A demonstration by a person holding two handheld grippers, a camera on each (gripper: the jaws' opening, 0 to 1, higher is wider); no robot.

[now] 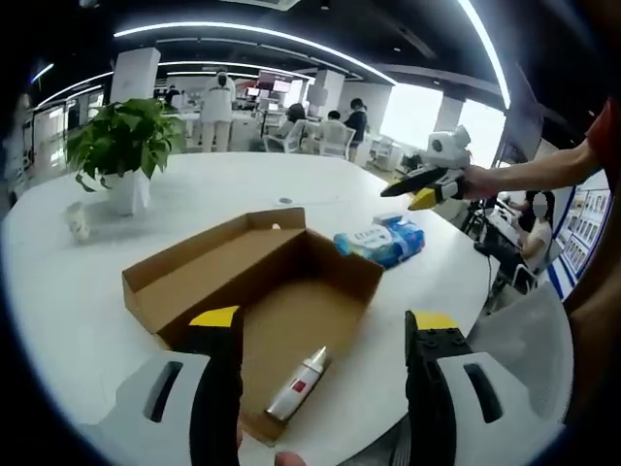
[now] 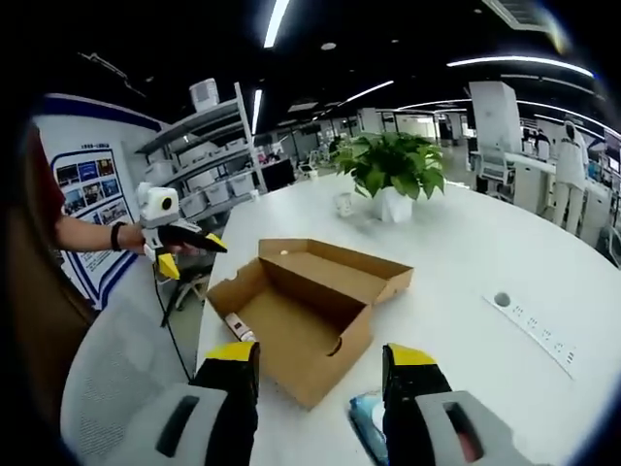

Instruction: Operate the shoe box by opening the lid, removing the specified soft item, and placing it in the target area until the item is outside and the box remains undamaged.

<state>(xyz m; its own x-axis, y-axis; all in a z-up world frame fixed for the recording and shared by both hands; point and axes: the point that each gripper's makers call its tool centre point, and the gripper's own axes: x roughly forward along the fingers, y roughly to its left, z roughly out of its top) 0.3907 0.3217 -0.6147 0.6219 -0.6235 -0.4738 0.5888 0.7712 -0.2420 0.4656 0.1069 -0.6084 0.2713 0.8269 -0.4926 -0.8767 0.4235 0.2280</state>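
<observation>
1. Brown cardboard shoe box (image 1: 281, 291) lying open on the round white table (image 1: 87, 320), lid (image 1: 209, 257) folded back flat beside the tray; same box (image 2: 310, 301) in the right gripper view.
2. Small white bottle with a red label (image 1: 298, 385) lying on its side inside the tray, near one end wall; also at (image 2: 236, 327).
3. Soft blue-and-white plastic tissue pack (image 1: 380, 240) resting on the table just beside the box, outside it; a blue edge of it (image 2: 367, 419) between the right gripper's jaws.
4. Left gripper (image 1: 325, 335), black jaws with yellow tips, spread wide over the open tray, pinching nothing.
5. Right gripper (image 2: 320, 364) likewise spread apart, above the near corner of the box, holding nothing; seen from the left gripper view (image 1: 427, 184) held up in a hand, well above the tissue pack.
6. Leafy green plant in a white pot (image 1: 124, 150) standing farther back on the table, a small white cup (image 1: 78, 221) near it.
</observation>
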